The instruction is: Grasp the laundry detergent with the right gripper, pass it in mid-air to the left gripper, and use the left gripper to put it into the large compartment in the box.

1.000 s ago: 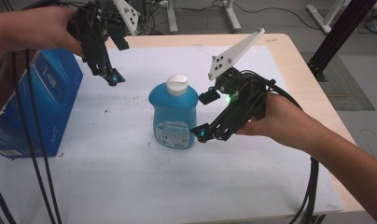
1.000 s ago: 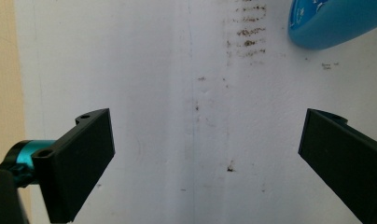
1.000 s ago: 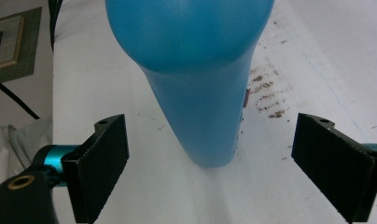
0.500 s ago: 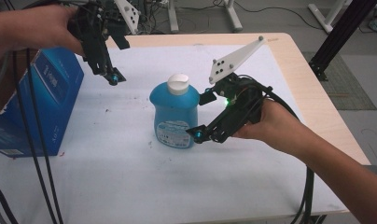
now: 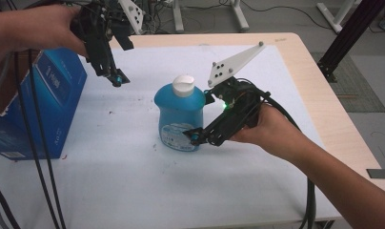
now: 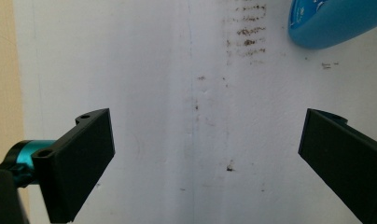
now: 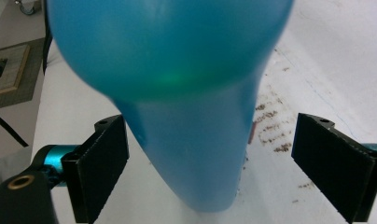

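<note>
- The blue bottle (image 5: 179,117) stands upright near the middle of the surface (image 5: 133,191), with its white cap (image 5: 184,85) on top.
- Your right gripper (image 5: 197,137) is low at the bottom of the bottle, on the side toward the right edge of the surface.
- Its jaws are wide apart. In the right gripper view the bottle (image 7: 191,102) sits between them, closer to the jaw on the left of that view. It looks like it may brush that jaw, but you cannot tell for sure. There is a clear gap on the other side.
- It looks like you are about to grab the bottle. Slide the gripper a little so the bottle sits in the middle of the two jaws.
- Push in a bit more so the flat pads cover the bottle's side, not just its edge.
- Close the jaws slowly. The bottle is round and smooth, so it could slip or tip if you squeeze fast.
- A low hold may let the top wobble. Go a bit higher if you want to lift it.
- Your left gripper (image 5: 115,78) hangs in the air near the back left of the surface, beside the blue box (image 5: 33,107). Its jaws are wide apart and hold nothing.
- Keep that hand away from the bottle so it does not knock it.
</note>
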